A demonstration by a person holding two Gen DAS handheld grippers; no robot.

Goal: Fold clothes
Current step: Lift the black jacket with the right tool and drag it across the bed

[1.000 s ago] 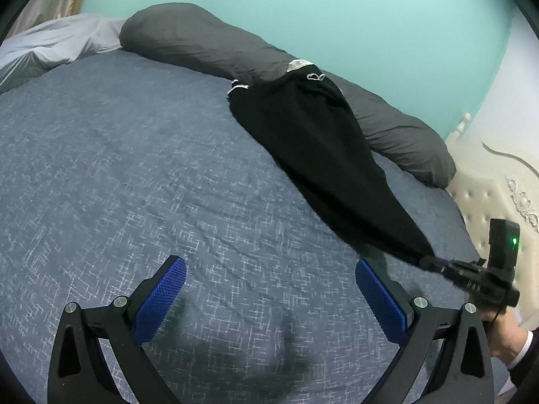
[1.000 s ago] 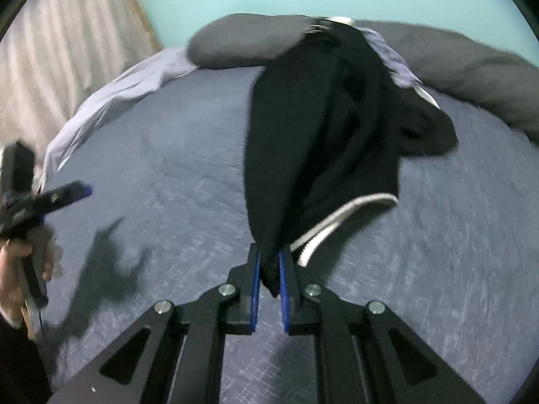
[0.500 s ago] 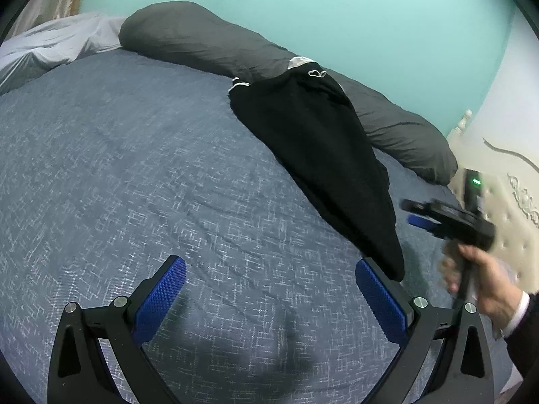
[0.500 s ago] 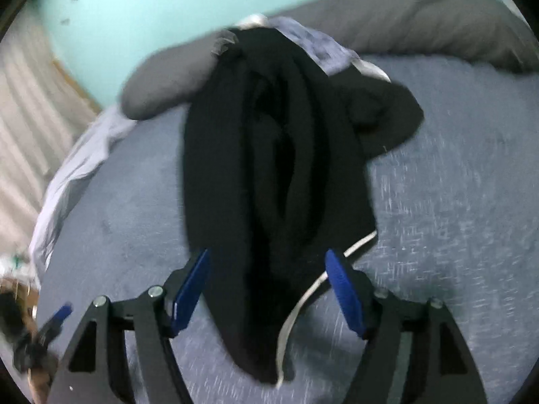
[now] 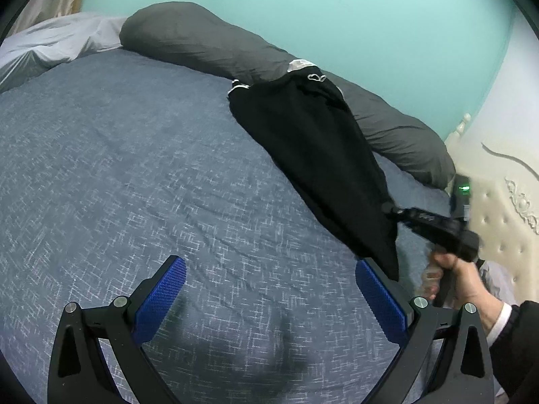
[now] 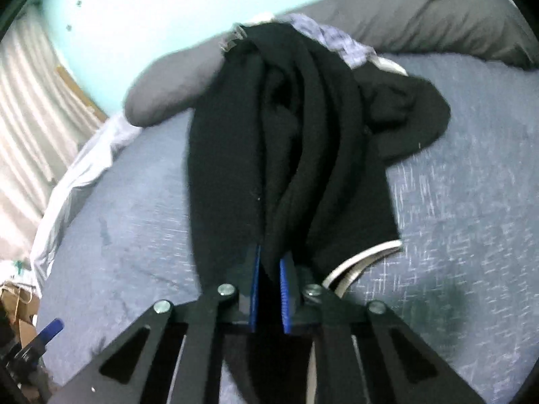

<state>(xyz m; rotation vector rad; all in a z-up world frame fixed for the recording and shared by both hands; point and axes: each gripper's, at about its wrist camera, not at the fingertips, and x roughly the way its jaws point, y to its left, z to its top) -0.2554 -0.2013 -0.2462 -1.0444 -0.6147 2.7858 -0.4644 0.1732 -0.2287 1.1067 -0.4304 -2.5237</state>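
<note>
A black garment (image 5: 313, 155) lies stretched across the blue-grey bedspread (image 5: 134, 168), its far end draped over a long grey pillow (image 5: 209, 43). My right gripper (image 6: 271, 256) is closing, and its blue pads pinch a bunched fold of the black garment (image 6: 286, 134) near its lower end. White trim (image 6: 363, 256) shows at the hem beside the jaws. In the left wrist view the right gripper (image 5: 387, 207) bites the cloth's right edge, with a person's hand (image 5: 461, 276) on its handle. My left gripper (image 5: 269, 264) hovers open over bare bedspread with nothing between its pads.
A pale grey sheet (image 5: 50, 43) is bunched at the bed's far left corner. A cream tufted headboard (image 5: 498, 222) stands on the right against a teal wall. In the right wrist view a cardboard box (image 6: 13, 303) sits beyond the bed's left edge.
The right gripper let go of the garment's tip, opened wide, shifted along the cloth, and has closed on a fold of it. The left gripper has not moved.
</note>
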